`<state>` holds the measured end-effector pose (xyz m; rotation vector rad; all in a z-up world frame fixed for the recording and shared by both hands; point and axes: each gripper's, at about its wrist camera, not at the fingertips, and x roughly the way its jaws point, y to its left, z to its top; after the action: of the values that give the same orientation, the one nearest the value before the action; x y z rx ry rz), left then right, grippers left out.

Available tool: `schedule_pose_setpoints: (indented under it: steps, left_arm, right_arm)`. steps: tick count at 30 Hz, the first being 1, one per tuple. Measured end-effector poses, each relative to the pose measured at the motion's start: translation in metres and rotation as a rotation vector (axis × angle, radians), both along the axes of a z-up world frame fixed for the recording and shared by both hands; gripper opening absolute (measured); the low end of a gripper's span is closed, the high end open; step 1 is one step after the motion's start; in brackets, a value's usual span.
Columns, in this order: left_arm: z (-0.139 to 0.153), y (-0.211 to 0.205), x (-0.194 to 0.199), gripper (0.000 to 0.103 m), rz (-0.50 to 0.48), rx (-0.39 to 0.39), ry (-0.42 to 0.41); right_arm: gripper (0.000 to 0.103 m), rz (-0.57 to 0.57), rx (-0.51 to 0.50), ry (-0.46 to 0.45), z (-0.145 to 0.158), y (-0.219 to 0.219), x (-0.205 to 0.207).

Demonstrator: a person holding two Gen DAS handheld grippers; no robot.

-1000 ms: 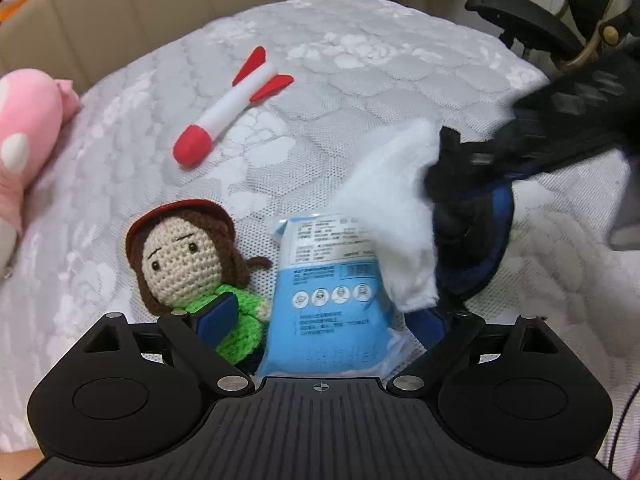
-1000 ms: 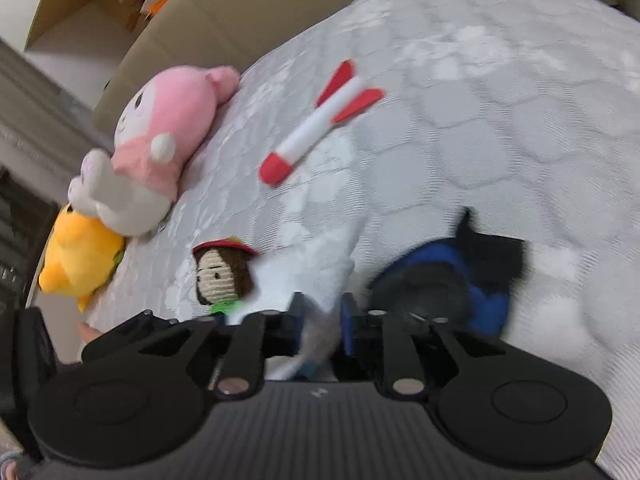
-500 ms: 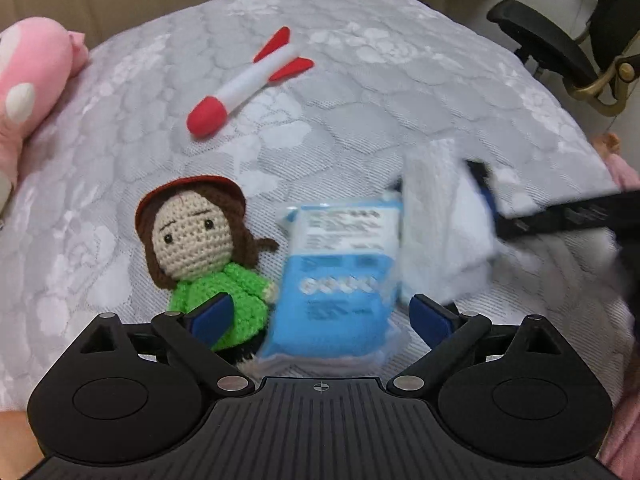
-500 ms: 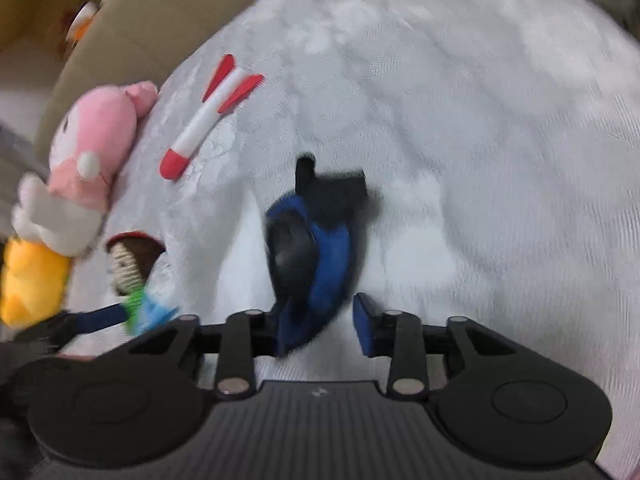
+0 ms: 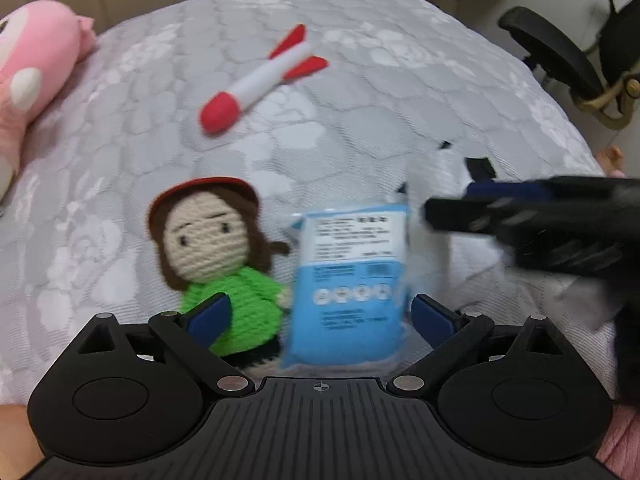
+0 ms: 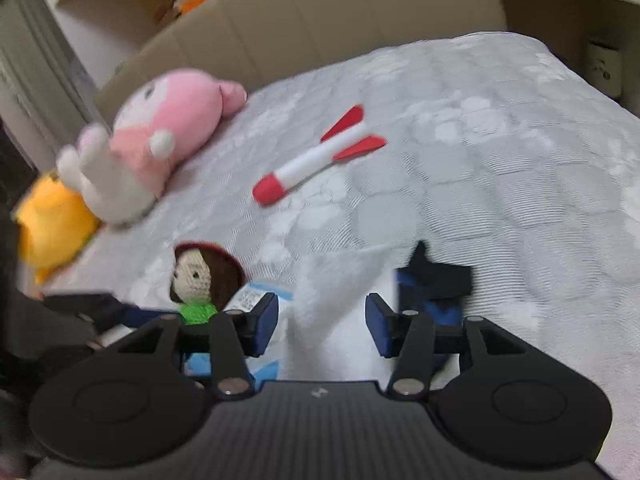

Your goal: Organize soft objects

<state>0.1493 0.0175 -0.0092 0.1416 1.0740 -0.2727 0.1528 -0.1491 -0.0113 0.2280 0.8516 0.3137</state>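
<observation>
Left wrist view looks down on a grey quilted bed [image 5: 400, 92]. The left gripper [image 5: 320, 316] has its two blue fingers [image 5: 208, 314] spread wide, and it holds nothing. Between them lie a doll [image 5: 216, 248] in a green top and a blue pack [image 5: 352, 280], side by side and touching. Farther up the bed lies a red and white rocket [image 5: 260, 84], well apart from the doll. A pink plush [image 5: 32, 60] sits at the left edge. The right gripper [image 5: 480, 210] comes in from the right as a dark blur, just beside the pack, and it hides part of a white cloth [image 5: 436, 168]. A black chair [image 5: 560, 52] stands past the bed. In the right wrist view, the right gripper [image 6: 322, 322] is open too, with the white cloth [image 6: 336, 300] between its fingers [image 6: 266, 322]; I cannot tell if they touch it. The cloth covers most of the pack [image 6: 256, 300]. A blue and black thing [image 6: 436, 280] lies right behind the right finger. The pink plush [image 6: 160, 136] leans on a yellow plush [image 6: 52, 228].
</observation>
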Motion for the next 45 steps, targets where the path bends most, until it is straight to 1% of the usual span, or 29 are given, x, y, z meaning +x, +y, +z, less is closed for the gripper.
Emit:
schedule_pose_setpoints:
  steps: [1, 3, 4, 6, 9, 11, 13, 14, 17, 18, 20, 23, 25, 26, 28, 29, 32, 33, 34, 35, 36, 39, 41, 43, 44, 45]
  left_arm:
    - [0.002, 0.003, 0.0, 0.099, 0.006, 0.001, -0.002]
    - [0.005, 0.01, -0.001, 0.1, 0.018, -0.002, -0.007]
    - [0.006, 0.013, -0.001, 0.1, 0.028, -0.008, -0.007]
    - [0.007, 0.018, 0.002, 0.1, 0.048, -0.029, 0.0]
    - [0.005, 0.021, 0.009, 0.1, 0.068, -0.06, 0.015]
    - [0.0, 0.018, 0.012, 0.1, 0.066, -0.059, 0.029]
    - [-0.006, 0.012, 0.011, 0.101, 0.049, -0.066, 0.048]
    - [-0.008, 0.008, 0.01, 0.101, 0.037, -0.051, 0.043]
    - [-0.01, -0.006, 0.005, 0.102, -0.002, 0.026, 0.021]
    - [-0.01, -0.007, 0.004, 0.102, -0.011, 0.036, 0.018]
    - [-0.009, -0.005, 0.003, 0.102, -0.007, 0.029, 0.017]
    - [-0.005, 0.005, 0.004, 0.102, 0.038, 0.008, 0.004]
    - [0.002, 0.015, 0.003, 0.102, 0.091, -0.018, -0.041]
    - [0.007, 0.021, 0.002, 0.102, 0.117, -0.038, -0.064]
    - [0.013, 0.034, 0.001, 0.102, 0.187, -0.095, -0.085]
    - [0.016, 0.04, 0.001, 0.102, 0.222, -0.124, -0.095]
    - [0.016, 0.055, 0.001, 0.102, 0.302, -0.201, -0.058]
    - [0.015, 0.057, 0.0, 0.102, 0.315, -0.218, -0.035]
    - [0.016, 0.058, -0.002, 0.102, 0.318, -0.222, -0.018]
    - [0.017, 0.057, -0.005, 0.102, 0.316, -0.22, -0.002]
    - [0.02, 0.055, -0.01, 0.102, 0.311, -0.217, 0.002]
    - [0.03, 0.051, -0.038, 0.102, 0.323, -0.232, -0.029]
    - [0.031, 0.05, -0.059, 0.102, 0.374, -0.27, -0.02]
    - [0.03, 0.049, -0.08, 0.102, 0.444, -0.31, 0.003]
    - [0.031, 0.048, -0.09, 0.103, 0.467, -0.326, 0.002]
    - [0.036, 0.045, -0.102, 0.103, 0.474, -0.327, -0.01]
  right_arm:
    - [0.027, 0.008, -0.038, -0.018, -0.005, 0.008, 0.002]
    - [0.009, 0.028, -0.13, -0.065, -0.009, 0.02, 0.001]
    - [0.009, 0.026, -0.143, -0.077, -0.007, 0.019, -0.001]
    - [0.008, 0.005, -0.124, -0.091, 0.001, 0.006, -0.007]
    - [0.008, -0.074, -0.102, -0.08, 0.014, -0.033, -0.021]
    - [0.008, -0.128, -0.089, -0.017, 0.011, -0.06, -0.027]
    - [0.008, -0.168, -0.088, 0.059, -0.002, -0.079, -0.028]
    - [0.008, -0.182, -0.102, 0.088, -0.01, -0.084, -0.025]
    - [0.008, -0.174, -0.112, 0.11, -0.023, -0.082, -0.01]
    - [0.008, -0.16, -0.113, 0.105, -0.025, -0.077, -0.003]
    - [0.008, -0.125, -0.126, 0.076, -0.024, -0.062, 0.012]
    - [0.008, -0.073, -0.151, 0.027, -0.021, -0.04, 0.035]
    - [0.009, -0.074, -0.166, 0.014, -0.02, -0.038, 0.038]
    - [0.01, -0.078, -0.173, 0.008, -0.019, -0.038, 0.038]
    - [0.019, -0.086, -0.187, -0.003, -0.018, -0.037, 0.039]
    - [0.02, -0.092, -0.186, 0.004, -0.018, -0.04, 0.036]
    - [0.031, -0.122, -0.161, 0.048, -0.022, -0.056, 0.015]
    - [0.037, -0.132, -0.151, 0.054, -0.022, -0.061, 0.007]
    - [0.042, -0.141, -0.141, 0.054, -0.021, -0.065, -0.003]
    - [0.042, -0.149, -0.129, 0.049, -0.018, -0.07, -0.011]
    - [0.043, -0.156, -0.115, 0.039, -0.016, -0.074, -0.02]
    - [0.049, -0.157, -0.081, 0.003, -0.01, -0.081, -0.043]
    - [0.051, -0.138, -0.077, -0.005, -0.007, -0.078, -0.057]
    - [0.06, -0.101, -0.064, -0.01, -0.001, -0.072, -0.068]
    - [0.063, -0.085, -0.042, -0.012, 0.003, -0.07, -0.074]
    - [0.069, -0.07, -0.009, -0.009, 0.008, -0.068, -0.08]
